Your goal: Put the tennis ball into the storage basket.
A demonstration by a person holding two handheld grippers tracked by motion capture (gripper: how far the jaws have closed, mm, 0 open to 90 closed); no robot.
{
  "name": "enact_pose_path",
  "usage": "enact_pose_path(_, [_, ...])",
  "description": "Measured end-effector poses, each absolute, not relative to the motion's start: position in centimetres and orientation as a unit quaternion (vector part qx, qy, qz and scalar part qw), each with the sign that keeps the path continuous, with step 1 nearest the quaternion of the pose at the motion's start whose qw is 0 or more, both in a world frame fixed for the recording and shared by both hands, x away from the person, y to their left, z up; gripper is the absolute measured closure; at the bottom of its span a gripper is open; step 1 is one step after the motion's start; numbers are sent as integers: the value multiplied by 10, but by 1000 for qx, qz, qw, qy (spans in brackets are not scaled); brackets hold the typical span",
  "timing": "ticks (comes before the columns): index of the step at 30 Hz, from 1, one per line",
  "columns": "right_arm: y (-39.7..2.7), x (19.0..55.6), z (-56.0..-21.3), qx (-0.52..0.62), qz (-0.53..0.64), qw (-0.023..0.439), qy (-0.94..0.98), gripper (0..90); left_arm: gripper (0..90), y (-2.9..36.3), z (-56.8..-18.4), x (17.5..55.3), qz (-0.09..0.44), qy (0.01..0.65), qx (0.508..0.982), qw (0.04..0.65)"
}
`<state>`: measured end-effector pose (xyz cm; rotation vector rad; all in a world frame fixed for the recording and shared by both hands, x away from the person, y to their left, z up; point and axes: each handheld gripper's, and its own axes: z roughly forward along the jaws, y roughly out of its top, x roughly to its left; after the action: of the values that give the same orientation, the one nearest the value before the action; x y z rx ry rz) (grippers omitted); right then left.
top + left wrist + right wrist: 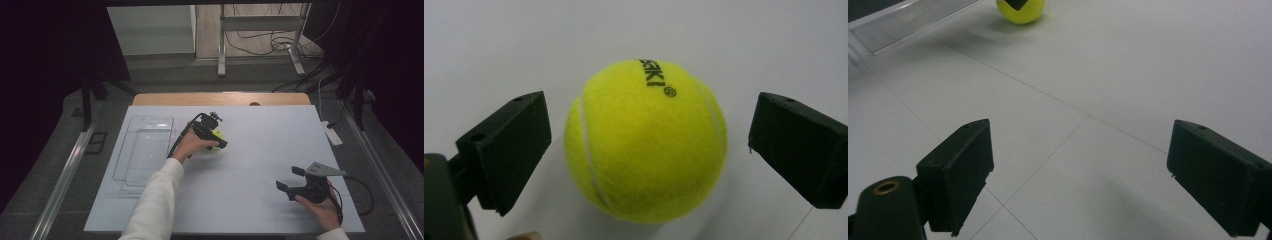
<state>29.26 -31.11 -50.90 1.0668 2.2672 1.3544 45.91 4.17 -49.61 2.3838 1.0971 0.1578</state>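
A yellow tennis ball point(646, 142) with black lettering rests on the white table. My left gripper point(649, 150) is open around it, one jaw on each side with a small gap to the ball. From above, the left gripper point(216, 143) covers most of the ball point(216, 148) near the table's middle. My right gripper point(291, 179) stands open at the front right, jaws pointing left with nothing between them. Its own view has the right gripper point(1083, 175) over bare table and the ball point(1021, 11) far off at the top.
A clear plastic tray point(145, 150) lies on the left part of the white table point(250, 200); its edge point(903, 22) appears top left in the right gripper view. A small white device point(333, 136) sits at the right edge.
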Motion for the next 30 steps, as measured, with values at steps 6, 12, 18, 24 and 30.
enact_pose_path(6, [-311,293,-509,371,470,146,787,116,53,39,-498,459,53,405,877,253])
enact_pose_path(12, [-311,293,-509,371,470,146,787,117,149,40,-499,460,70,416,874,239])
enact_pose_path(18, [-311,293,-509,371,470,146,787,117,258,42,-497,459,71,416,874,241])
enact_pose_path(24, [-312,293,-509,372,470,146,787,118,265,42,-496,458,74,413,876,236])
enact_pose_path(30, [-312,293,-509,372,470,147,787,118,266,45,-492,456,76,415,875,239])
